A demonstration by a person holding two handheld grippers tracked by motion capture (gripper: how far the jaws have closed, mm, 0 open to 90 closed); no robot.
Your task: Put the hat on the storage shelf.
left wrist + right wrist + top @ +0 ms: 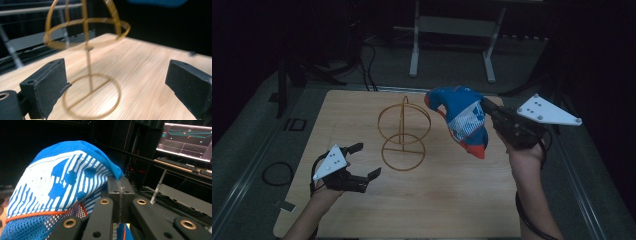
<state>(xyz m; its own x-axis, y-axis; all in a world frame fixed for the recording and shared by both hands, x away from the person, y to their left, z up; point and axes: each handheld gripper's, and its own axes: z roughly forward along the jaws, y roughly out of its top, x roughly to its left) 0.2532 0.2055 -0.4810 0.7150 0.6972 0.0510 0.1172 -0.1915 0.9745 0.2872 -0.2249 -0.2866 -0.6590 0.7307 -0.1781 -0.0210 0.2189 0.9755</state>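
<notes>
A blue, white and orange cap hangs in the air over the right half of the wooden table. My right gripper is shut on its edge; in the right gripper view the closed jaws pinch the blue fabric of the cap. A gold wire stand with two rings on a post stands at the table's middle. My left gripper rests low at the front left, open and holding nothing. In the left gripper view the wire stand rises just beyond the spread fingers.
A metal frame stands on the floor behind the table. Cables lie on the floor at the left. A lit monitor and keyboard sit at the upper right of the right gripper view.
</notes>
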